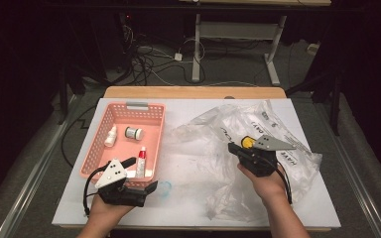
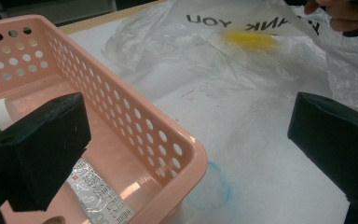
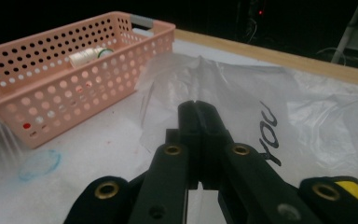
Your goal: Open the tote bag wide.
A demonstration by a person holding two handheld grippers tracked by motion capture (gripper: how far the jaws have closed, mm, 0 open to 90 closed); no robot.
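**We are lifting the plastic bag**

We are holding two grippers over the white worktop [image 1: 188, 198]. The right gripper [image 3: 198, 108] is pressing its jaws tight together, and we think a fold of the clear plastic bag [image 1: 258, 134] is pinched there, though we cannot see it for sure. The rest of the bag is lying in front of these jaws and beside them. The left gripper [image 2: 186, 140] is keeping its jaws wide, holding nothing, with one jaw over the pink basket [image 2: 135, 121] and one outside it.

We think we are pulling the bag up to open it. Next, the wide jaws need to catch the other side of the bag.

The high view is showing three little things in the basket. The left gripper view is showing the printed tube [image 2: 100, 191] up close.
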